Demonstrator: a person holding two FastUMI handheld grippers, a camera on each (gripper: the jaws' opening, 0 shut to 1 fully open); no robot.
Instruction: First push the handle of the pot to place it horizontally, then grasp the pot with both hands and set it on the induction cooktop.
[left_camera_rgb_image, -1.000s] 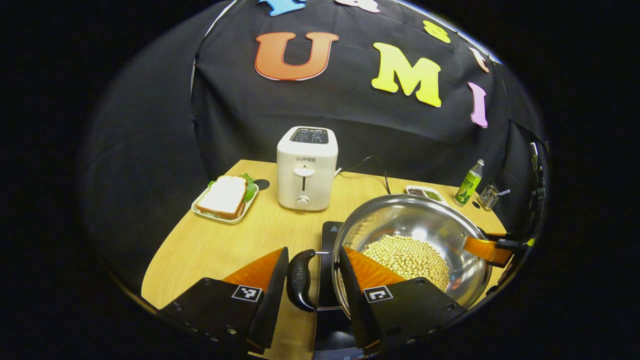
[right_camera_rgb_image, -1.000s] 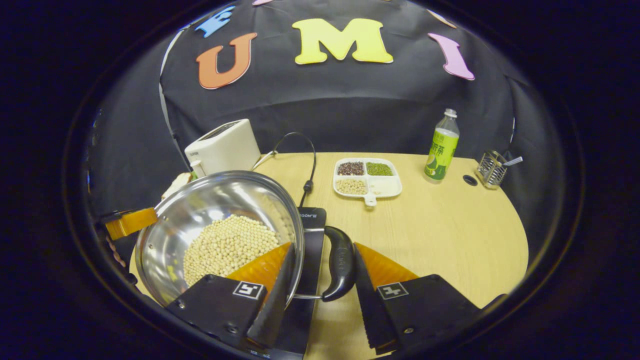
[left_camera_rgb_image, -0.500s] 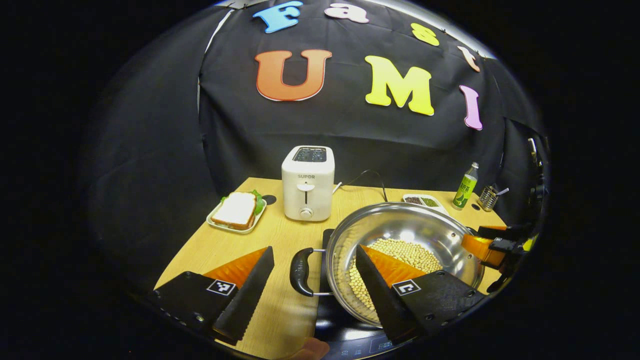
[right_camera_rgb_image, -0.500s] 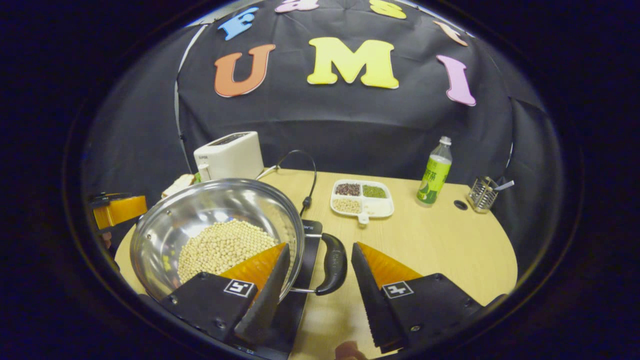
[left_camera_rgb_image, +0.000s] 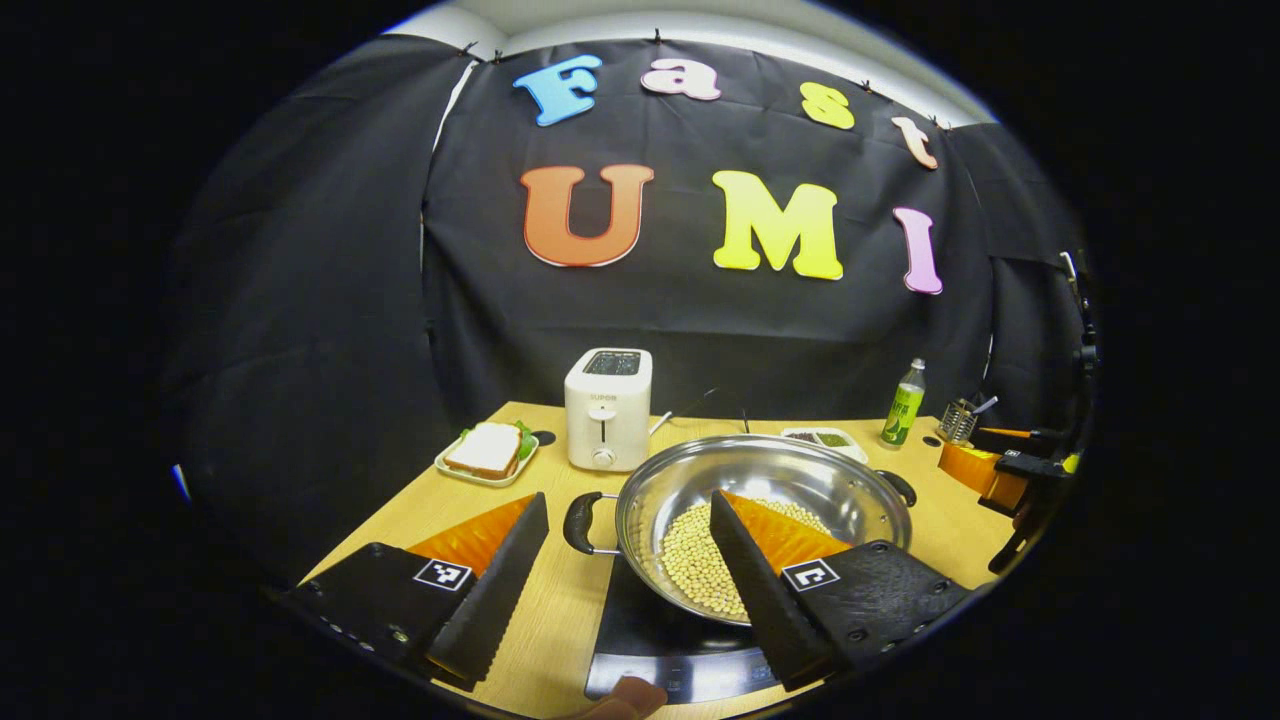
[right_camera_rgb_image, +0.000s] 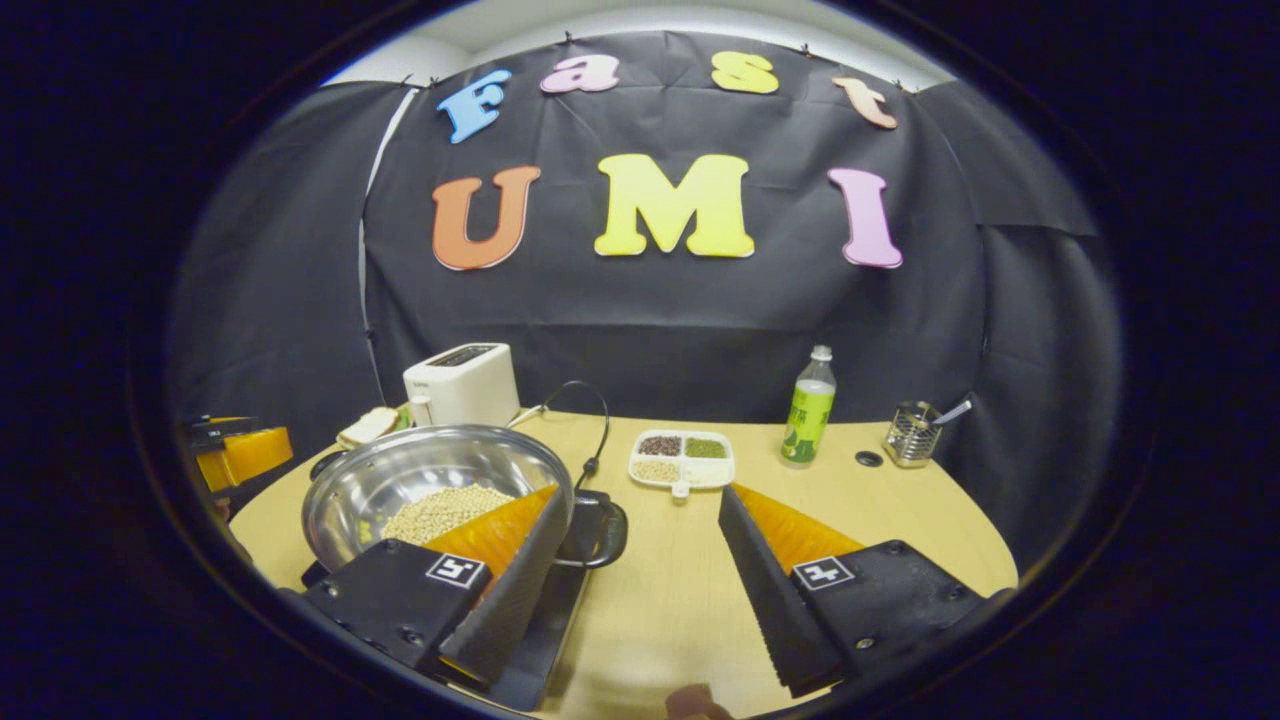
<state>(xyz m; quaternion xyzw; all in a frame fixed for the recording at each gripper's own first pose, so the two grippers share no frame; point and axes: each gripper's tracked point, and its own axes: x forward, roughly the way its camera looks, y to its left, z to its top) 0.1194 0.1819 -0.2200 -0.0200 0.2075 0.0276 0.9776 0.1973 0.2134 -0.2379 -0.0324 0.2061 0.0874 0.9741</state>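
Wooden table with black induction cooktop at near edge. Steel pot sits on cooktop, soybeans inside, black side handles horizontal. White toaster far left, sandwich plate beside it. Divided snack tray, green bottle, wire holder far right. Left gripper fingers wide apart, holding nothing, near pot's left handle. Right gripper fingers also apart, empty, by right handle.
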